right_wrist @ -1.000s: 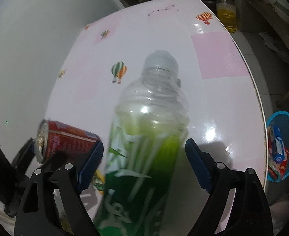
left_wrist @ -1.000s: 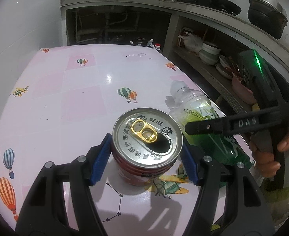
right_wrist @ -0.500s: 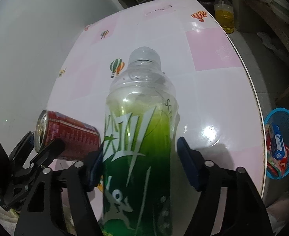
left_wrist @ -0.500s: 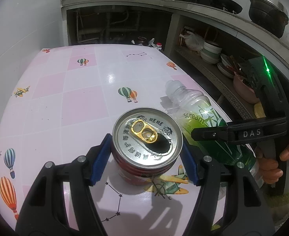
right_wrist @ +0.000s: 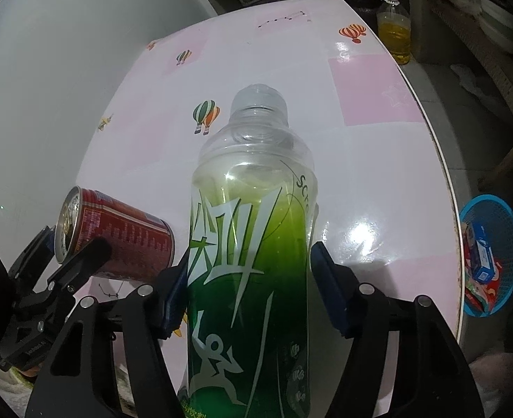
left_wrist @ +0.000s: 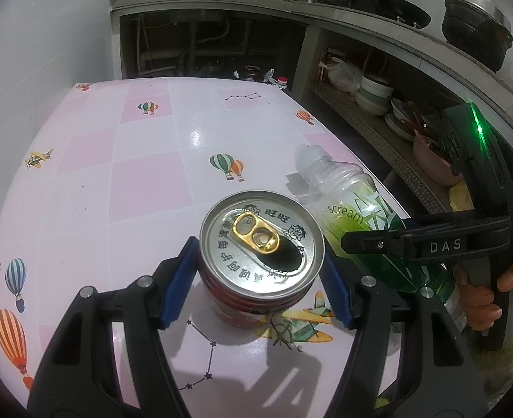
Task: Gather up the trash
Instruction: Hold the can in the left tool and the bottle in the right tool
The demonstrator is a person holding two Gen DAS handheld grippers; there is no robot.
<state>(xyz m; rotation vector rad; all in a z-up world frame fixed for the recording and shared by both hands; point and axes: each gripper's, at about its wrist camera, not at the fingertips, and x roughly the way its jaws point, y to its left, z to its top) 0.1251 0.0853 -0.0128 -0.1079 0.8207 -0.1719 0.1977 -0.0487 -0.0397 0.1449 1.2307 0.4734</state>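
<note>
My left gripper (left_wrist: 258,285) is shut on a red drink can (left_wrist: 261,244) with a silver top and gold tab, standing on the pink table (left_wrist: 124,160). The can also shows in the right wrist view (right_wrist: 124,237), held by the left gripper (right_wrist: 71,254). My right gripper (right_wrist: 247,291) is shut on a green-labelled plastic bottle (right_wrist: 253,244) without a cap, both blue pads against its sides. In the left wrist view the bottle (left_wrist: 354,209) lies just right of the can, with the right gripper (left_wrist: 389,244) across it.
A blue basket (right_wrist: 493,254) with wrappers in it sits on the floor past the table's right edge. A bottle of yellow oil (right_wrist: 394,35) stands on the floor beyond the far corner. Shelves with bowls (left_wrist: 375,94) and pots run along the right. A white wall is on the left.
The right gripper's pads have closed in onto the bottle, which now stands more upright and sharp in view. The left gripper has stayed shut on the can.
</note>
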